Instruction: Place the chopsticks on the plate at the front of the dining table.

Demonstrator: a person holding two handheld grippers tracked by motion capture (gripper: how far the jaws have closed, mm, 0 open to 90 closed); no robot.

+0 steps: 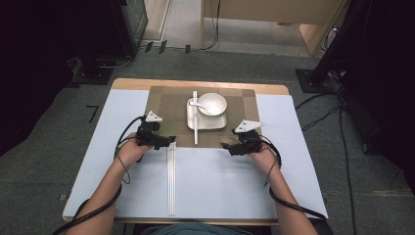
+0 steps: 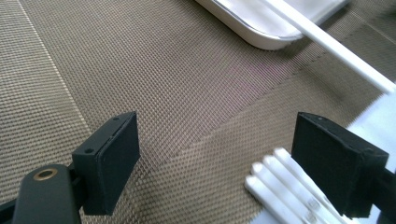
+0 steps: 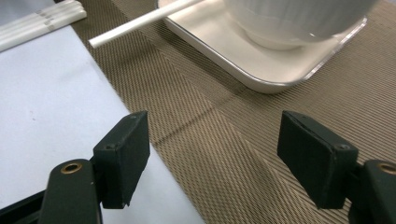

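1. The one pale blue-white rectangular surface has a wooden rim along its far edge. Its near half is open on both sides of the bundle, and wide bare margins run along its left and right edges.
2. One brown woven rectangular placemat lies centred against the far edge. Its near edge runs between the two grippers, and bare weave is left on either side of the tray.
3. One bundle of long thin white rods lies straight from the mat's near edge to the near edge of the surface. About four rod ends show in the left gripper view.
4. One white square tray with rounded corners sits on the far middle of the mat, well inside its edges.
5. One round white bowl stands on the tray's far right part.
6. One single white rod lies across the tray's left side. Its near end overhangs the tray onto the mat.
7. The left gripper sits at the mat's near left corner. Its jaws stand wide apart over the weave and grip nothing; the bundle's ends lie just beside one jaw.
8. The right gripper is over the mat's near edge, near its right corner. Its jaws are spread wide and hold nothing, one above the mat and one above the bare surface.
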